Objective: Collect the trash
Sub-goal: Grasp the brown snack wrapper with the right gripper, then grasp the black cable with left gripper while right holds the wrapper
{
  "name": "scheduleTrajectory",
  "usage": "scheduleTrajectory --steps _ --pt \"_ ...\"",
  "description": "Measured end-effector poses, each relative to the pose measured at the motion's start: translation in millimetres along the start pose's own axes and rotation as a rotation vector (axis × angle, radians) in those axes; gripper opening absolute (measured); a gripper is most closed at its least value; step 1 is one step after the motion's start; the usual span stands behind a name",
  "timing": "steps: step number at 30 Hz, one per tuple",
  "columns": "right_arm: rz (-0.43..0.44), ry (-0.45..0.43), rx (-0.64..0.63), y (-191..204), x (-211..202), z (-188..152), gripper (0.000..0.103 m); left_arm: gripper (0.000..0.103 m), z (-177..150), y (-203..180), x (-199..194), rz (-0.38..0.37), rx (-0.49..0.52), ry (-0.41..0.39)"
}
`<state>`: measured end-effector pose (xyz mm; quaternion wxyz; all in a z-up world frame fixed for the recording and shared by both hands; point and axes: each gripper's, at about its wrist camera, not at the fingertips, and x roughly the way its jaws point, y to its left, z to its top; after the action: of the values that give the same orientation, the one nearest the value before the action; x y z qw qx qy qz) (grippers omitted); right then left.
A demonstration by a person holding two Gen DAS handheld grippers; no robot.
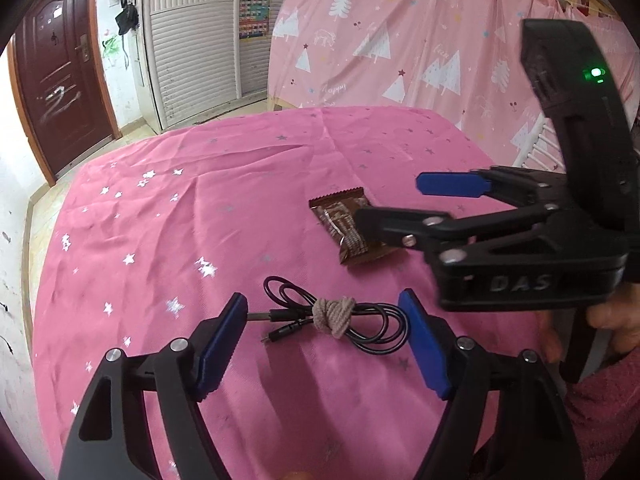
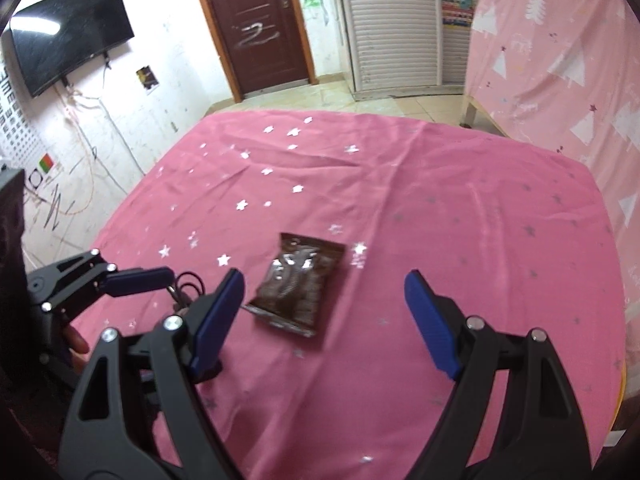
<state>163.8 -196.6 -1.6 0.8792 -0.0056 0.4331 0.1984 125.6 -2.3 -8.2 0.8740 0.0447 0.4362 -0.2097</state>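
Note:
A brown snack wrapper (image 1: 344,224) (image 2: 296,284) lies flat on the pink star-print tablecloth (image 1: 180,220) (image 2: 460,220). My right gripper (image 2: 324,278) hovers open just short of it, the wrapper ahead between the blue pads; seen from the left wrist, the right gripper (image 1: 388,200) reaches in from the right and covers the wrapper's near corner. A coiled black USB cable (image 1: 360,328) (image 2: 186,284) tied with a beige knot (image 1: 334,316) lies between the spread pads of my left gripper (image 1: 323,299). I see no pad pressing on it.
A pink tree-print curtain (image 1: 400,40) (image 2: 560,60) hangs behind and to the right of the table. A brown door (image 2: 256,24), a white louvred cabinet (image 2: 392,28) and a wall TV (image 2: 72,28) stand beyond the tiled floor. A hand (image 1: 612,320) holds the right gripper.

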Motion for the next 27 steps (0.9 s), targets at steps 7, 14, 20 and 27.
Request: scheduleTrajectory --steps 7,14,20,27 --pt "-0.032 0.015 -0.02 14 12 5 0.078 0.071 -5 13 -11 0.003 -0.017 -0.02" --pt "-0.08 0.047 -0.046 23 26 5 0.052 0.071 -11 21 -15 -0.002 -0.034 -0.029" --pt "-0.096 0.056 -0.049 25 31 5 0.043 0.071 -12 22 -14 -0.004 -0.037 -0.027" --pt "-0.1 0.045 -0.033 23 27 6 0.04 0.071 -13 19 -14 -0.003 -0.033 -0.026"
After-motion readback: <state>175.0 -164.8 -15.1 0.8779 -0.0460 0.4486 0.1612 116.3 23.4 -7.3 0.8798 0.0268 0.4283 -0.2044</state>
